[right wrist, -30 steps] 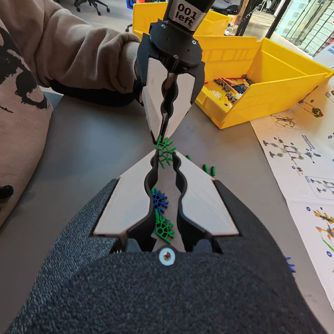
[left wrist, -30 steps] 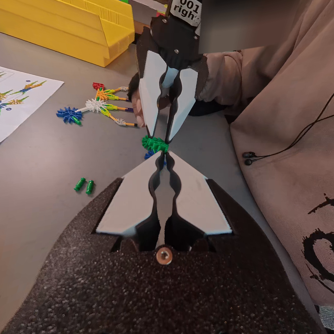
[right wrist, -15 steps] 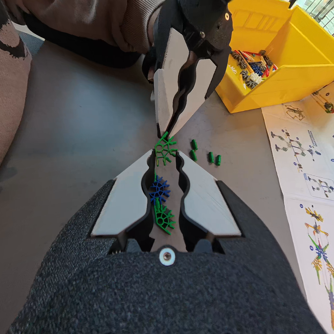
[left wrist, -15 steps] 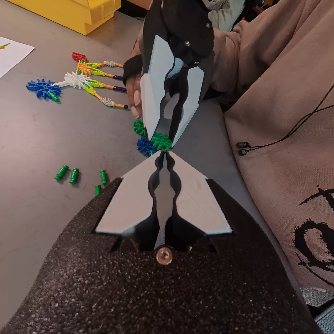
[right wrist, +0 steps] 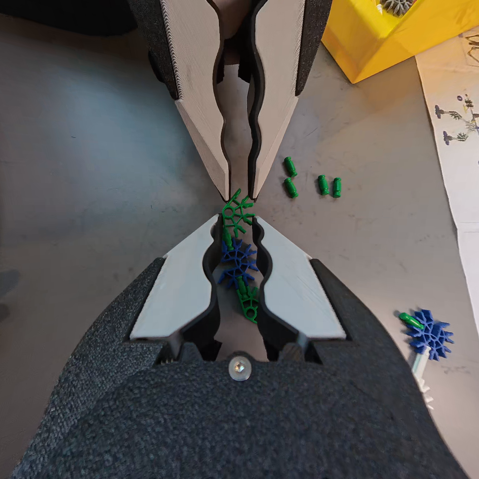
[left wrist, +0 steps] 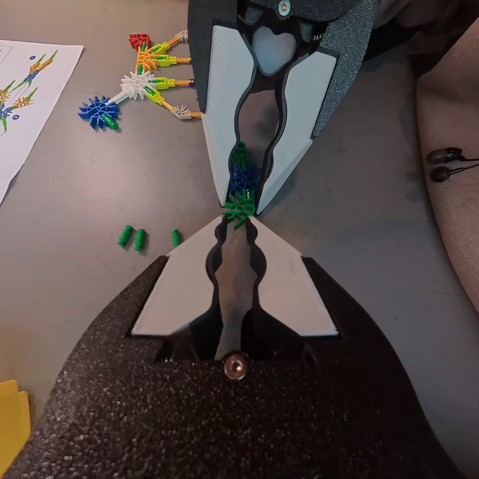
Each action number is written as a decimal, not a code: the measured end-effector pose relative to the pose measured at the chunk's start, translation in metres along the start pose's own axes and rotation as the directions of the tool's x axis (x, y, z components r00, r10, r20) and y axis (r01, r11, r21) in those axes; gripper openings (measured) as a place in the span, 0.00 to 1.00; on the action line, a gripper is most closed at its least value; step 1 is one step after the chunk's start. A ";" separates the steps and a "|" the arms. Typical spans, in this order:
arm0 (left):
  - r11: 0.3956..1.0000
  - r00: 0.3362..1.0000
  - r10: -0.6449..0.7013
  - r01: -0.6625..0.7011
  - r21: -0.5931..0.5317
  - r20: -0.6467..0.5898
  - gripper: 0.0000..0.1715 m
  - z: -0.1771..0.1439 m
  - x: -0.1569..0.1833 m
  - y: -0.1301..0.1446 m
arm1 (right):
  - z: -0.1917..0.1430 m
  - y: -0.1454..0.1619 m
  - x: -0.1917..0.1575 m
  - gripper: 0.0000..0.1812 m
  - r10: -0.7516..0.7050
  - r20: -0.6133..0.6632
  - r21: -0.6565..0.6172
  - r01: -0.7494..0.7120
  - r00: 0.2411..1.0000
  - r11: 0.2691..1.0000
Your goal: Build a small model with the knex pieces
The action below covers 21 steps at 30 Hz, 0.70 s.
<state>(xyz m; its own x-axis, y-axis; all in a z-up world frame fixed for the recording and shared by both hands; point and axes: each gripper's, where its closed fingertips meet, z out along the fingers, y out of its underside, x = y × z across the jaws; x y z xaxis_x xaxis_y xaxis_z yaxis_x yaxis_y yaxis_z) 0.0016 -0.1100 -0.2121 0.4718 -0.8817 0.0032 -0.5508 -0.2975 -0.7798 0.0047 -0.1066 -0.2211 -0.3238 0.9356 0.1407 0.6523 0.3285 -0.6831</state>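
Note:
A small chain of toy connectors lies between the two grippers over the grey table: a green connector (right wrist: 237, 215), a blue one (right wrist: 238, 261) and a second green one (right wrist: 248, 305), joined by short green rods. My right gripper (right wrist: 238, 217) has its fingertips against both sides of the first green connector and grips it. My left gripper (left wrist: 236, 219) meets it tip to tip, jaws a little apart, with only a thin green prong between the tips. The chain shows in the left wrist view (left wrist: 239, 206) too, inside the right gripper's fingers (left wrist: 223, 155).
Several loose short green rods (right wrist: 290, 166) (left wrist: 125, 236) lie beside the grippers. A partly built model with blue, white and orange connectors (left wrist: 137, 83) (right wrist: 430, 334) lies near an instruction sheet (left wrist: 39, 77) (right wrist: 461, 129). A yellow bin (right wrist: 375, 46) stands behind. Earphones (left wrist: 440, 166) rest on a beige garment. The tips of both grippers are at nearly the same place.
Both grippers have tipped down toward the table and come closer to it. The left jaws have widened off the green connector. The right gripper keeps its hold.

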 end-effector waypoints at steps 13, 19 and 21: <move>0.998 0.999 0.033 -0.034 -0.057 -0.023 0.06 0.004 0.005 0.013 | 0.005 0.001 -0.007 0.13 -0.041 -0.006 -0.043 0.041 0.999 0.998; 0.998 1.000 0.025 -0.025 -0.050 -0.006 0.07 0.002 0.001 0.011 | -0.002 0.000 -0.008 0.17 -0.050 0.021 -0.030 0.051 0.998 0.998; 0.999 1.000 0.022 -0.022 -0.041 -0.004 0.07 -0.001 0.001 0.009 | -0.008 -0.002 -0.007 0.16 -0.054 0.034 -0.012 0.055 0.998 0.998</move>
<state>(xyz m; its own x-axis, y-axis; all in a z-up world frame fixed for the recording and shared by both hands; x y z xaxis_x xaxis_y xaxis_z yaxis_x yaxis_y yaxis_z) -0.0032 -0.1139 -0.2183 0.4566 -0.8896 -0.0113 -0.5887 -0.2926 -0.7535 0.0108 -0.1128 -0.2148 -0.3822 0.9113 0.1530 0.6419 0.3809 -0.6654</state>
